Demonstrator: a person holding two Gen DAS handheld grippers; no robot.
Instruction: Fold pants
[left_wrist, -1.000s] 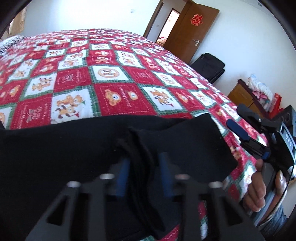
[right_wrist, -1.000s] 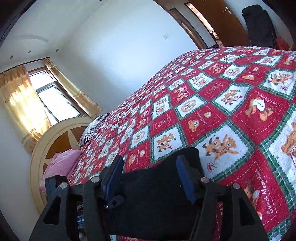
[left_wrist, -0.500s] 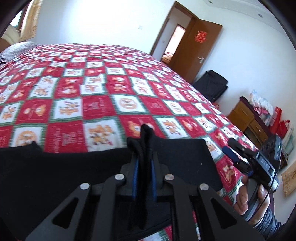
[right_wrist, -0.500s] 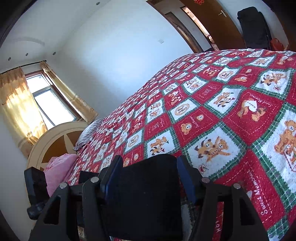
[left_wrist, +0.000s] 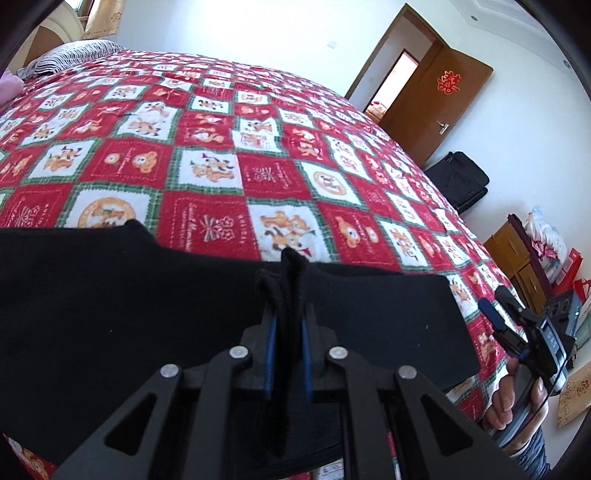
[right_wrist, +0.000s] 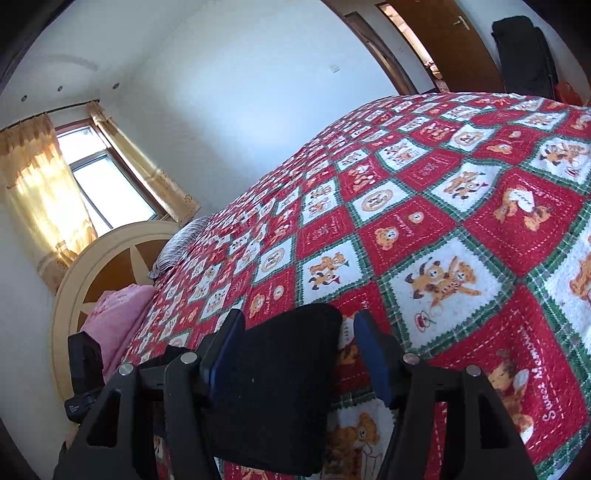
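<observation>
Black pants (left_wrist: 110, 302) lie across the near edge of a bed with a red, white and green quilt (left_wrist: 221, 155). My left gripper (left_wrist: 288, 317) is shut on a bunched fold of the pants' edge, lifted a little off the quilt. My right gripper (right_wrist: 299, 332) is open, its blue pads either side of the pants' end (right_wrist: 273, 387), not closed on it. It also shows in the left wrist view (left_wrist: 517, 325), held in a hand just right of the pants' end.
A striped pillow (left_wrist: 74, 55) and a pink one (right_wrist: 110, 321) lie at the headboard (right_wrist: 110, 266). A brown door (left_wrist: 439, 107), a black suitcase (left_wrist: 461, 181) and a wooden cabinet (left_wrist: 517, 254) stand past the bed's right side. A curtained window (right_wrist: 99, 188) is behind the headboard.
My left gripper closed on the pants' edge and lifted the fold. My right gripper stayed open over the pants' end.
</observation>
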